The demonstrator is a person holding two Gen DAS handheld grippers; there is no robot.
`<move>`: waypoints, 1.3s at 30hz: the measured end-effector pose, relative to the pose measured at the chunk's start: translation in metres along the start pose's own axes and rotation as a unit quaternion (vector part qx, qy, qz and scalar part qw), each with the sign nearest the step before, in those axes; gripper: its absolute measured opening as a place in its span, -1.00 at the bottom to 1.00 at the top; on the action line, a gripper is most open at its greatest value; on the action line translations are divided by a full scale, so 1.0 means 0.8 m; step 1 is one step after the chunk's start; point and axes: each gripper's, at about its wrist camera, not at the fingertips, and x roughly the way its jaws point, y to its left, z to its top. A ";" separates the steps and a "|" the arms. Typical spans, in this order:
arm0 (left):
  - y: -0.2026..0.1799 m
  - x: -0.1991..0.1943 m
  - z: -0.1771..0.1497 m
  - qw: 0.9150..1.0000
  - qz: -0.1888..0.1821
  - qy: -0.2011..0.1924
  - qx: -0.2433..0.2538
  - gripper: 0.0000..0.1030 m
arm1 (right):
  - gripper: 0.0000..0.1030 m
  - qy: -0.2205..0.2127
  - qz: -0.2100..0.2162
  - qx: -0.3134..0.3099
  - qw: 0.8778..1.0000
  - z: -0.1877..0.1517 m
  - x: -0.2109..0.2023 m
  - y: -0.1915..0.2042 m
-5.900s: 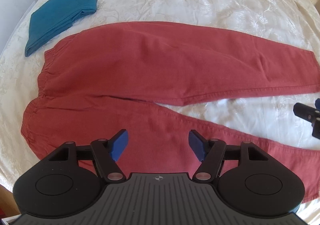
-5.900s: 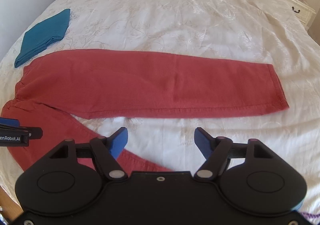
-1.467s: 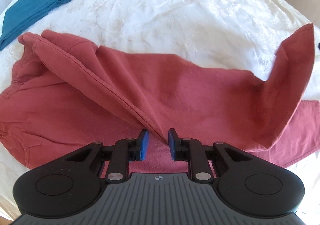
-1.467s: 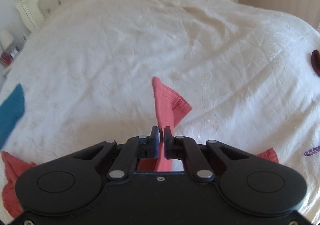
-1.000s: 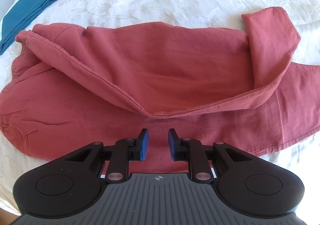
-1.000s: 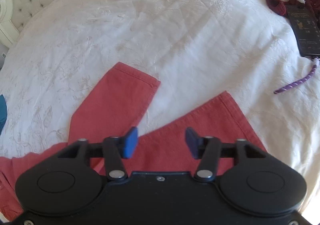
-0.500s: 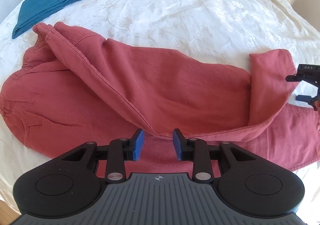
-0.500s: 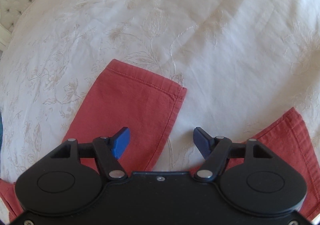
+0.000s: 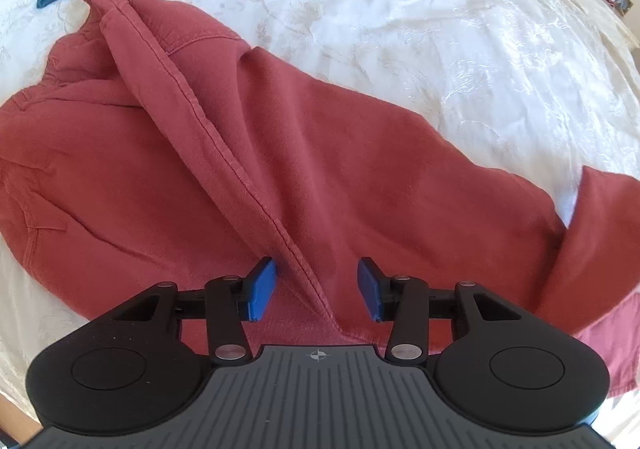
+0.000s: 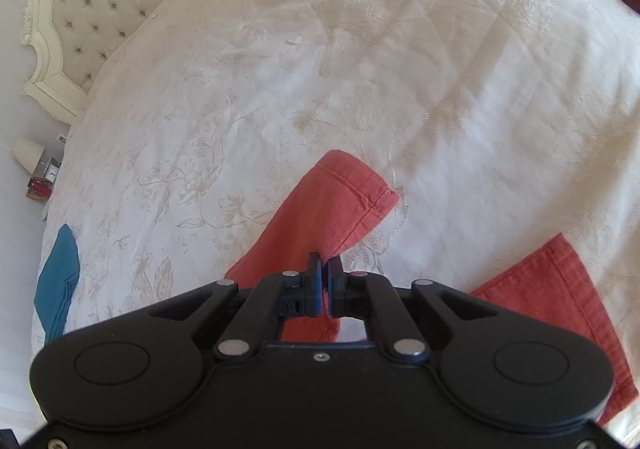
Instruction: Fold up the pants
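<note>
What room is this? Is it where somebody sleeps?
Yes, most likely a bedroom: a tufted headboard, a white embroidered bedspread and a small bedside lamp all show.

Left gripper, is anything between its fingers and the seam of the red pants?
Nothing visible. The left gripper is open directly over the pants, the seam ridge running between its blue fingers.

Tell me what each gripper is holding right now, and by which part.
The right gripper is shut on the red pants, pinching the side edge near the leg cuff. The left gripper is open, holding nothing.
</note>
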 end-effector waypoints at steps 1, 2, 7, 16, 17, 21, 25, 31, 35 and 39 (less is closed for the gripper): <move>0.001 0.007 0.003 1.000 0.000 0.005 -0.005 -0.14 | -0.82 0.000 -0.007 0.000 1.000 -0.003 -0.005 -0.004; 0.002 0.013 0.005 1.000 0.003 0.010 -0.010 -0.14 | -0.82 0.001 -0.014 -0.002 1.000 -0.006 -0.007 -0.006; 0.004 0.027 0.019 0.999 0.020 0.029 -0.024 -0.59 | -0.82 0.018 -0.047 0.002 0.999 -0.016 -0.007 -0.016; -0.025 -0.104 0.053 0.990 -0.037 -0.136 0.024 -0.84 | -0.82 -0.079 0.022 -0.034 0.996 0.030 -0.087 0.036; -0.030 -0.124 0.051 0.986 -0.042 -0.158 0.037 -0.84 | -0.82 -0.094 0.030 -0.040 0.994 0.030 -0.105 0.039; -0.045 -0.148 0.015 0.982 -0.071 -0.163 0.070 -0.84 | -0.82 -0.117 0.018 -0.036 0.992 -0.002 -0.156 0.012; -0.053 -0.085 -0.036 0.993 -0.050 -0.070 0.085 -0.84 | -0.83 -0.044 -0.064 0.005 0.997 -0.058 -0.119 -0.060; -0.060 -0.029 -0.086 0.990 -0.002 -0.003 0.138 -0.83 | -0.84 0.043 -0.127 0.012 0.991 -0.112 -0.043 -0.103; -0.060 -0.032 -0.099 0.986 0.019 -0.014 0.165 -0.83 | -0.84 0.045 -0.131 -0.003 0.990 -0.107 -0.041 -0.098; -0.044 -0.038 -0.095 0.989 0.028 -0.018 0.147 -0.78 | -0.76 0.074 -0.141 -0.005 0.987 -0.106 -0.030 -0.111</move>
